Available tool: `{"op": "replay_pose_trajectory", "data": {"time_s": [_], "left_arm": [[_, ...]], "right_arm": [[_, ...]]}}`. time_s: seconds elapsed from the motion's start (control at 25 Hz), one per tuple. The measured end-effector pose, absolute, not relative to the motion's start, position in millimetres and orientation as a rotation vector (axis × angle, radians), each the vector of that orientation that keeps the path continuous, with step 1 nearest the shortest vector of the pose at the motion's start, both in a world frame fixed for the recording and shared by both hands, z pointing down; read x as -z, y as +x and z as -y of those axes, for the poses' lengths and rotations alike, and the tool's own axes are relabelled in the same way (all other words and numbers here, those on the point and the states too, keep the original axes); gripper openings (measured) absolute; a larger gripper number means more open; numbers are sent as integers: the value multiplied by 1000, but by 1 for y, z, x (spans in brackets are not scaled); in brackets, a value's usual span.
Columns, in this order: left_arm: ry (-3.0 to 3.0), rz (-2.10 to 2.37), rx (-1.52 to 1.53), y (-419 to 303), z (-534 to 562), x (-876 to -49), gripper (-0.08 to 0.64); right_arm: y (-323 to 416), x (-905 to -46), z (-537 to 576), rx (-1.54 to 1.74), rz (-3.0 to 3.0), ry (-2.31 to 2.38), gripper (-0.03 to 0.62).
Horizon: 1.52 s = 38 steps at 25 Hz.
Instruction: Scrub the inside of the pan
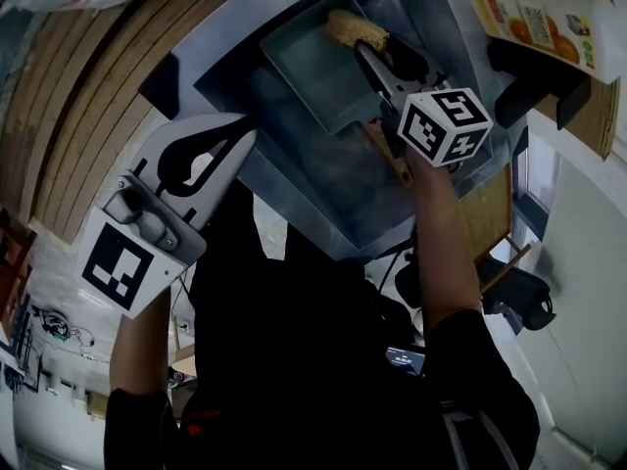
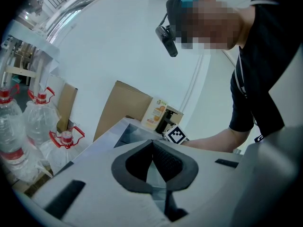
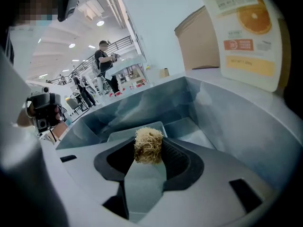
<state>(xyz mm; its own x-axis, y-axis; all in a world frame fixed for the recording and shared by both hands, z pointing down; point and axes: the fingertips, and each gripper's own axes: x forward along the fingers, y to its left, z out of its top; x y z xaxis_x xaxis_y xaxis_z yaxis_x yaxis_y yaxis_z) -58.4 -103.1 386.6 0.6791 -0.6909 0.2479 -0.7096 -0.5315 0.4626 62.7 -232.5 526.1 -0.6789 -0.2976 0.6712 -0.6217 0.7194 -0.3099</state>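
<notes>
A grey rectangular pan lies in the steel sink. My right gripper is shut on a tan fibrous scrubber, which rests at the pan's far right end. In the right gripper view the scrubber is pinched between the black pads of that gripper, with the pan just behind it. My left gripper is held outside the sink at its left rim. Its jaws are shut with nothing between them.
An orange-printed carton stands on a black holder right of the sink. Large water bottles and a cardboard box stand to the left. The sink wall rises close on the right.
</notes>
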Motion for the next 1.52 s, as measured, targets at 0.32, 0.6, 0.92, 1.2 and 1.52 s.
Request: {"op": "replay_pose_trajectory", "data": {"time_s": [0.32, 0.6, 0.92, 1.2, 1.52], "left_arm": [[2355, 1097, -23, -62, 88, -377, 18], [2350, 1110, -10, -58, 71, -376, 18], [2339, 1115, -10, -56, 60, -378, 18], [2340, 1110, -22, -54, 62, -380, 18], [2340, 1090, -36, -43, 71, -384, 18]], "right_arm": [[47, -513, 189, -684, 2330, 579, 173], [46, -518, 155, -702, 2314, 507, 173], [51, -533, 138, -698, 2275, 478, 173], [52, -533, 140, -693, 2277, 482, 173], [69, -535, 158, -697, 2266, 529, 173]]}}
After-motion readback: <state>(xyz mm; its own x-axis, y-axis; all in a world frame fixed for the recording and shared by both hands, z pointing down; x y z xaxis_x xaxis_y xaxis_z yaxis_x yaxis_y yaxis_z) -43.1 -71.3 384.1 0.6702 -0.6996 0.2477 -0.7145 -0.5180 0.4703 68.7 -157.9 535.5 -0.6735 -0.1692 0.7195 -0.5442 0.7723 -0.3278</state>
